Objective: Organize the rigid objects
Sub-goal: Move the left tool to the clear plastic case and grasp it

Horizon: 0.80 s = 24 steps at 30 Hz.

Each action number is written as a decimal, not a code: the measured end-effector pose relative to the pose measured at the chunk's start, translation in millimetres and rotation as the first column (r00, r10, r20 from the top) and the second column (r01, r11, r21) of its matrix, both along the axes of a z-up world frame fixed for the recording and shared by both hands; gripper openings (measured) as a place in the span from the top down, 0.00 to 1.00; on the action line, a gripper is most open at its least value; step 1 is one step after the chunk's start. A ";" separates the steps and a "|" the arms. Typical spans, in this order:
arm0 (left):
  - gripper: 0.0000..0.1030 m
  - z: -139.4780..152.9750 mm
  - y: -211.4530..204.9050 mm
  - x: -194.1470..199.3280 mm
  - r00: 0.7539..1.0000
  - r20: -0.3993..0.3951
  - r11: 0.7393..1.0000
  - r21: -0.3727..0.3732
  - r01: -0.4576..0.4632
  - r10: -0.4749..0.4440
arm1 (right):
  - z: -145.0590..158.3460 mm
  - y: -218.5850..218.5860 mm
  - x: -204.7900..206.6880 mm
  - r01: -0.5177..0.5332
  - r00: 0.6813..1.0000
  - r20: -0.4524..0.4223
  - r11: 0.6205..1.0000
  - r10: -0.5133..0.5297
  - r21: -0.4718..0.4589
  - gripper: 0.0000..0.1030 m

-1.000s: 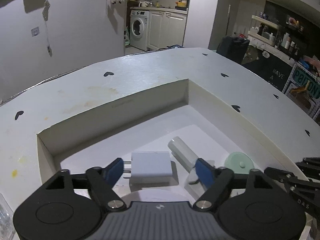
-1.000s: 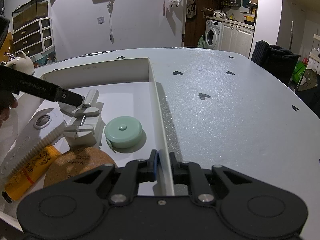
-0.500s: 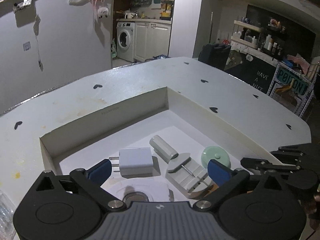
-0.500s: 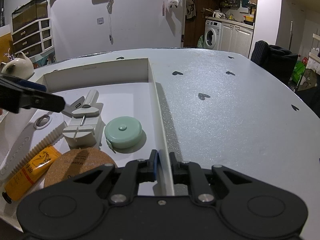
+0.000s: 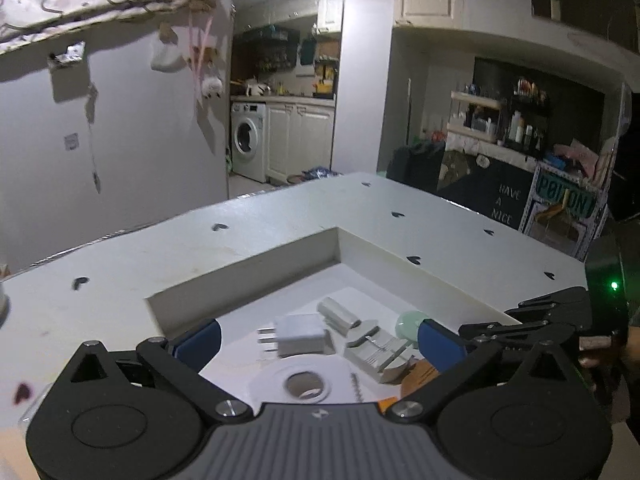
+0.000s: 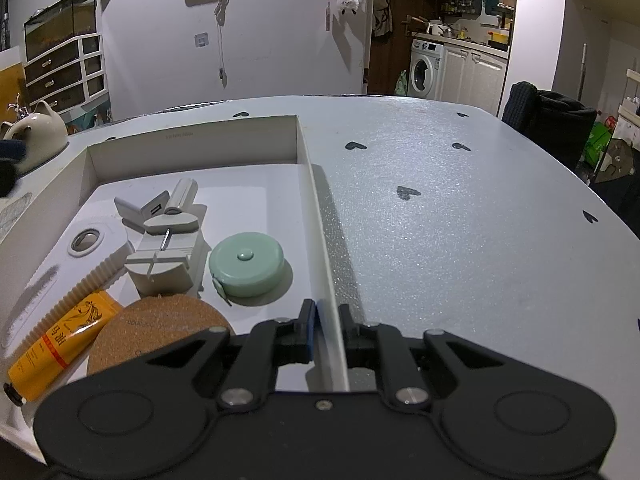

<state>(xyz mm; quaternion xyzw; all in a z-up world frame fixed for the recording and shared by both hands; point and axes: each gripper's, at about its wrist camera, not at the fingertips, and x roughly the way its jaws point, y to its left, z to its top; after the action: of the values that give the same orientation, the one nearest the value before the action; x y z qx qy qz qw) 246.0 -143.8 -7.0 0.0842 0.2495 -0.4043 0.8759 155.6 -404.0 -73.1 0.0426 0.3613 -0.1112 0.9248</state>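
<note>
A shallow white box point(image 6: 192, 136) sits on a pale table point(image 6: 460, 220) dotted with small dark hearts. The right gripper point(image 6: 326, 322) at the bottom centre of its view is clamped narrow on the box's right-hand wall, one finger inside and one outside, the thin cardboard pinched between them.

Inside the box, left of that wall, lies a round mint-green tape measure point(image 6: 247, 264). Just beside it to the left is a grey block tool with a pin point(image 6: 166, 256), and behind that, toward the upper left, a white plug adapter point(image 6: 140, 210) and a short white cylinder point(image 6: 182, 194). Lower left there is a cork coaster point(image 6: 156, 332), with a yellow tube point(image 6: 60, 344) lying slantwise beside it, its ribbed white end pointing up toward a white piece with a metal-ringed hole point(image 6: 86, 240).

The left gripper point(image 5: 318, 338) hangs over the near side of the box, at the bottom of its view, its blue-padded fingers point(image 5: 198, 340) spread wide with nothing between them. Beyond them lie the adapter point(image 5: 298, 334), the cylinder point(image 5: 338, 314) and the block tool point(image 5: 376, 354), slightly blurred. At the right edge of that view the right gripper point(image 5: 532, 320) shows with a hand point(image 5: 624, 344) behind it.
</note>
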 end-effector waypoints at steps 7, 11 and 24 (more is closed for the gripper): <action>0.00 -0.2 56.9 6.1 0.996 0.065 0.999 -0.006 -0.053 0.054 | -0.3 0.1 0.2 0.001 1.000 0.000 1.000 -0.001 -0.001 0.87; 0.00 -7.5 86.1 16.6 0.989 0.120 0.996 0.016 -0.082 0.080 | -0.4 0.1 0.3 0.002 1.000 -0.001 1.000 -0.002 -0.001 0.87; 0.00 -46.3 141.0 83.2 0.993 0.087 0.981 0.172 -0.094 0.080 | -1.8 -0.2 -0.1 0.005 1.000 0.002 1.000 -0.005 0.001 0.87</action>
<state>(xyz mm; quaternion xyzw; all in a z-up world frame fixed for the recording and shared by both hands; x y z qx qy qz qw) 329.2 -2.8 -53.2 0.1663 0.2524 -0.3382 0.8912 155.5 -404.2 -74.9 0.0441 0.3603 -0.1135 0.9249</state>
